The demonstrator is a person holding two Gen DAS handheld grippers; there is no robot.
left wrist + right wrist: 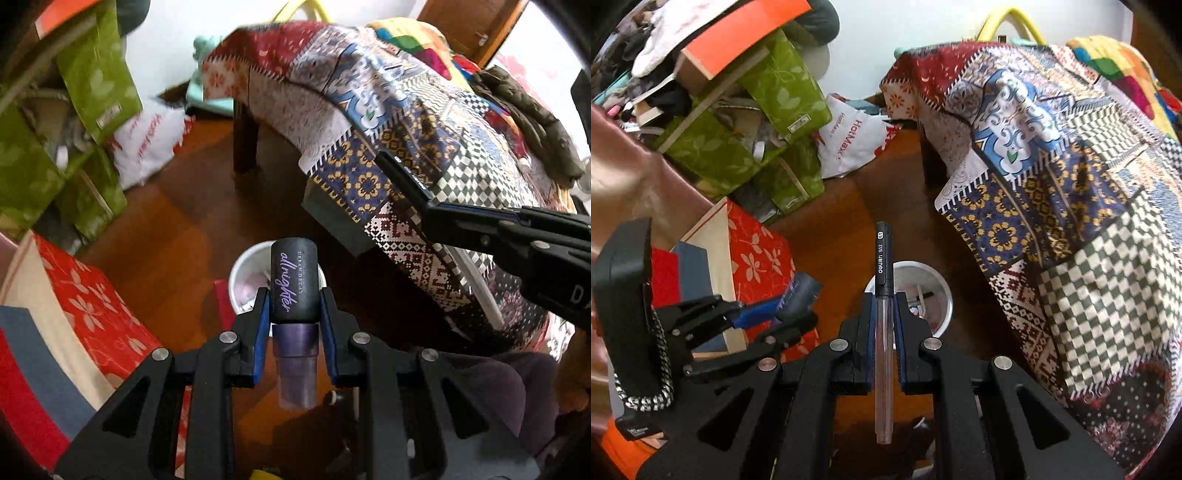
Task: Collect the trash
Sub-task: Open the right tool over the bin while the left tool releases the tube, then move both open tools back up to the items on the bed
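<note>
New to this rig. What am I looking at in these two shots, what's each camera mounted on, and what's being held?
No robot arm here: a person carries a hand-held two-finger tool in each hand, each with a fisheye camera looking along its fingers. In the left wrist view, the left tool grips a dark spray bottle; the right tool enters from the right. In the right wrist view, the right tool pinches a pen. Both point down at a white bin on the wooden floor, beside a table under a patchwork cloth. Green bags pile up on the left.
</note>
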